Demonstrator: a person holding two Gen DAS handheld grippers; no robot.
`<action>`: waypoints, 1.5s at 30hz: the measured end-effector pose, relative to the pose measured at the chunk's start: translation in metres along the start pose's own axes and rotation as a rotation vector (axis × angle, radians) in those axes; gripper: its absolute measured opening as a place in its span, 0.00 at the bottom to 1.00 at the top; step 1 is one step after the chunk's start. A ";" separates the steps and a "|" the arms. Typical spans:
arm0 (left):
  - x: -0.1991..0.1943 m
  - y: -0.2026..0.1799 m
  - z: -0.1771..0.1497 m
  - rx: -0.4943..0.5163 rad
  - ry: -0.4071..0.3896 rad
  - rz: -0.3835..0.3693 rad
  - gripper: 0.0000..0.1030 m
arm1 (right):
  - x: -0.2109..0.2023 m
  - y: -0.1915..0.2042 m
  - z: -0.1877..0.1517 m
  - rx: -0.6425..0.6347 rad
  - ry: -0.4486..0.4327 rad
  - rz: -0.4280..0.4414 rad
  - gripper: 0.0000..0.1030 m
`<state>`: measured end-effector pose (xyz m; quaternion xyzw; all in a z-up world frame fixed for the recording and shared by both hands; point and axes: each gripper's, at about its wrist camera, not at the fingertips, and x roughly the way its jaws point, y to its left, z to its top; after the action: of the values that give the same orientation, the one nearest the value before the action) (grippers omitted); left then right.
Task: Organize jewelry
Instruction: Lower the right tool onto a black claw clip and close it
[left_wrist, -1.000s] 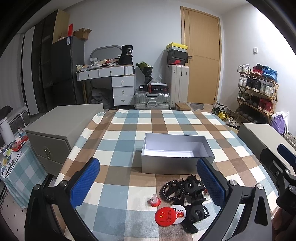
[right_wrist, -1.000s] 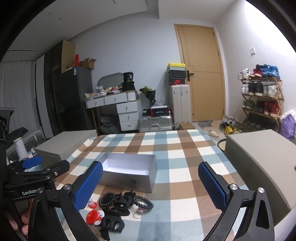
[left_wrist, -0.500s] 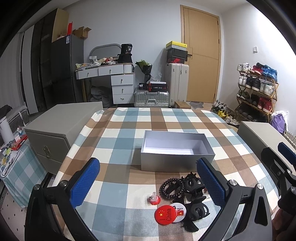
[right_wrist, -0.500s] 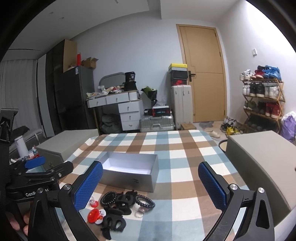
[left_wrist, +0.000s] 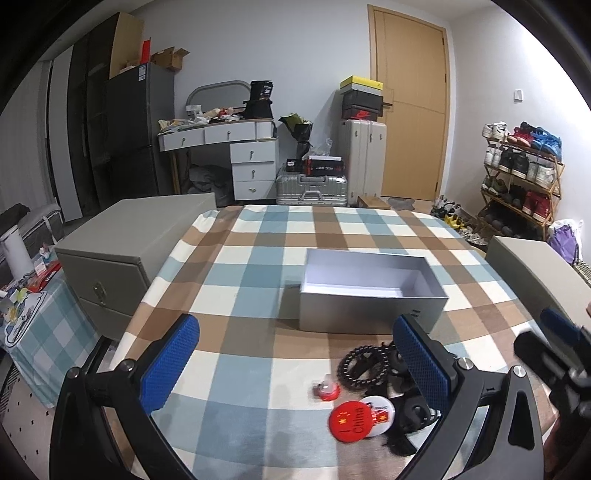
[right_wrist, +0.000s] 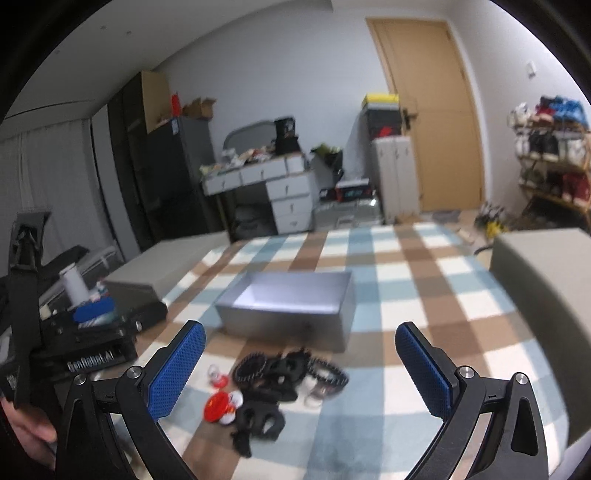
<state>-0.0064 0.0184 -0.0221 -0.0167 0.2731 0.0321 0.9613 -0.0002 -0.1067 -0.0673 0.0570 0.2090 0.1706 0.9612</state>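
The right view has tilted and blurred since earlier; the silver box (left_wrist: 373, 295) now sits further right in the left view. Each hand-held gripper, left (left_wrist: 295, 365) and right (right_wrist: 301, 369), is spread wide, empty, above the hair ties (left_wrist: 364, 365).

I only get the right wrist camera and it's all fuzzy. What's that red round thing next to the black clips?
Observer: It's a red badge with yellow stars and the word "China" on it.
Operator: Is the white bit beside it another badge?
Observer: Yes, a white badge with red print; the red one overlaps its edge.
Operator: Are the left tongs holding something? I only see them from the side.
Observer: No. The left tongs are wide open, with nothing between the blue pads.
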 end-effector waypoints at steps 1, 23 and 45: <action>0.001 0.003 -0.001 -0.003 0.004 0.006 0.99 | 0.004 0.001 -0.004 0.000 0.022 0.014 1.00; 0.020 0.026 -0.034 0.002 0.114 0.040 0.99 | 0.058 0.010 -0.058 0.051 0.270 0.148 0.81; 0.028 0.031 -0.040 0.009 0.132 0.045 0.99 | 0.051 0.003 -0.055 0.071 0.226 0.191 0.45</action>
<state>-0.0053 0.0486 -0.0716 -0.0084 0.3365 0.0512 0.9402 0.0189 -0.0840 -0.1362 0.0912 0.3154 0.2589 0.9084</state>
